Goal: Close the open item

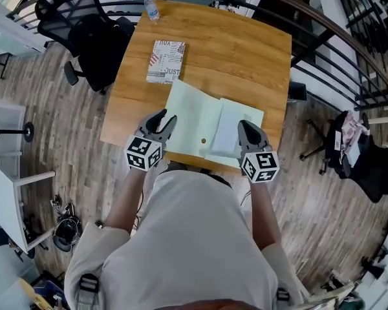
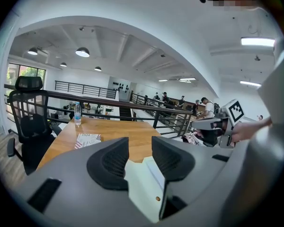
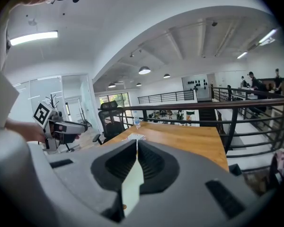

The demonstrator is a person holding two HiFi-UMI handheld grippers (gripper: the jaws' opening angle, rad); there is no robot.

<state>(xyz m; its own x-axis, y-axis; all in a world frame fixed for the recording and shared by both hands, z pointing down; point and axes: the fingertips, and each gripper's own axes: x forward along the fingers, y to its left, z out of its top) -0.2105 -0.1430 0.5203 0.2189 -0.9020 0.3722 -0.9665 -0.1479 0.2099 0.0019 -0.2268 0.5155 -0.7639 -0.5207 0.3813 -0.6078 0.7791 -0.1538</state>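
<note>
- At the near edge of the desk (image 1: 246,50), a pale green folder (image 1: 194,118) lies spread open. White sheets (image 1: 236,128) sit on its right flap.
- Its fold line runs from the near edge towards the far edge, so closing means swinging one flap sideways over the other.
- Left claw (image 1: 163,124) hangs at the left flap's near corner, jaws spread with nothing between the pads; the folder shows below through the gap.
- Right claw (image 1: 249,129) sits over the right flap's near end, jaws pressed together at the tips. Green shows through the slit, but I read that as folder underneath, not pinched.
- Both claws flank the fold about equally; the spread left one looks readier to take a flap.
- Further back, a patterned box (image 1: 166,61) and a water bottle (image 1: 151,8) stand well clear.
</note>
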